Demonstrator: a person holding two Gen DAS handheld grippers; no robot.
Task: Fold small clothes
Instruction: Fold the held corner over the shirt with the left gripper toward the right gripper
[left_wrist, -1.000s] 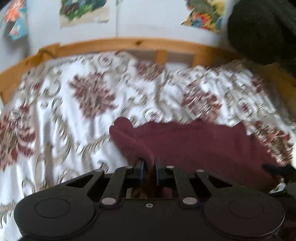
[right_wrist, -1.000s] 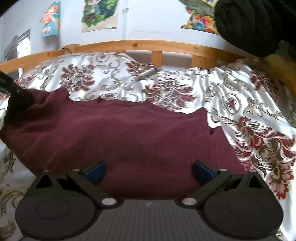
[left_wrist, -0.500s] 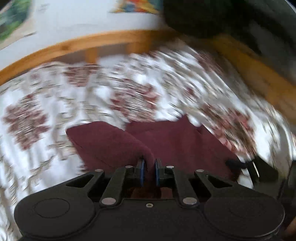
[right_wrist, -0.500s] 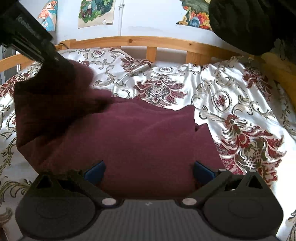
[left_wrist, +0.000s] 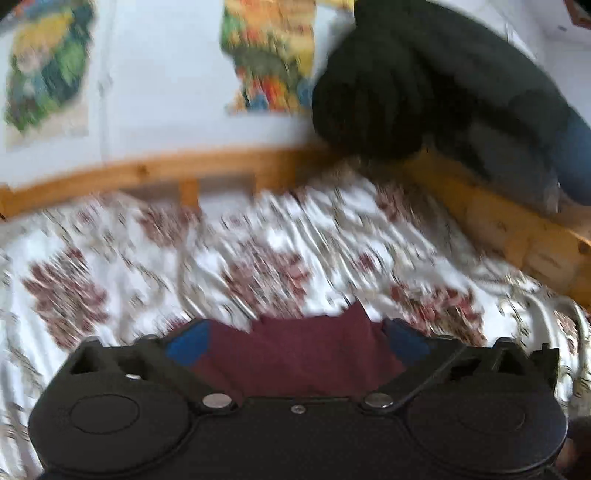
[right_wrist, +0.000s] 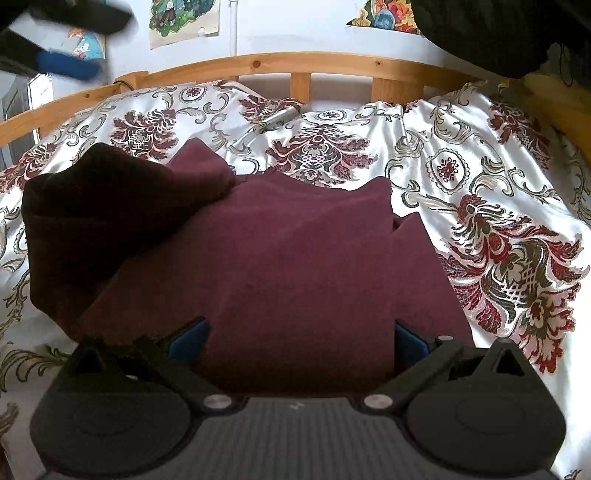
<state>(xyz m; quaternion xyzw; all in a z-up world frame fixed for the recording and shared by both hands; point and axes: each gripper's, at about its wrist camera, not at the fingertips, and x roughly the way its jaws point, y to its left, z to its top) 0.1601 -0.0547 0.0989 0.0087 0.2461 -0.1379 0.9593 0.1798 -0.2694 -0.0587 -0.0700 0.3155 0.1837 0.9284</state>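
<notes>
A maroon fleece garment (right_wrist: 295, 258) lies on the patterned bedspread (right_wrist: 480, 177). Its left part is folded over onto the body as a dark rumpled flap (right_wrist: 110, 214). My right gripper (right_wrist: 299, 339) is open, low over the garment's near edge, with its blue pads either side of the cloth. My left gripper (left_wrist: 295, 341) is open and empty above the garment (left_wrist: 306, 354); this view is blurred. The left gripper also shows in the right wrist view (right_wrist: 62, 59), raised at the top left, away from the cloth.
A wooden bed rail (right_wrist: 295, 66) curves round the far side of the bedspread and down the right (left_wrist: 517, 229). A dark bundle of clothing (left_wrist: 406, 92) rests on the rail at the back right. Posters (right_wrist: 184, 18) hang on the wall.
My left gripper carried the garment's left part up and over to the right, then opened and let it drop as a flap. It has lifted away. My right gripper stayed open and nearly still.
</notes>
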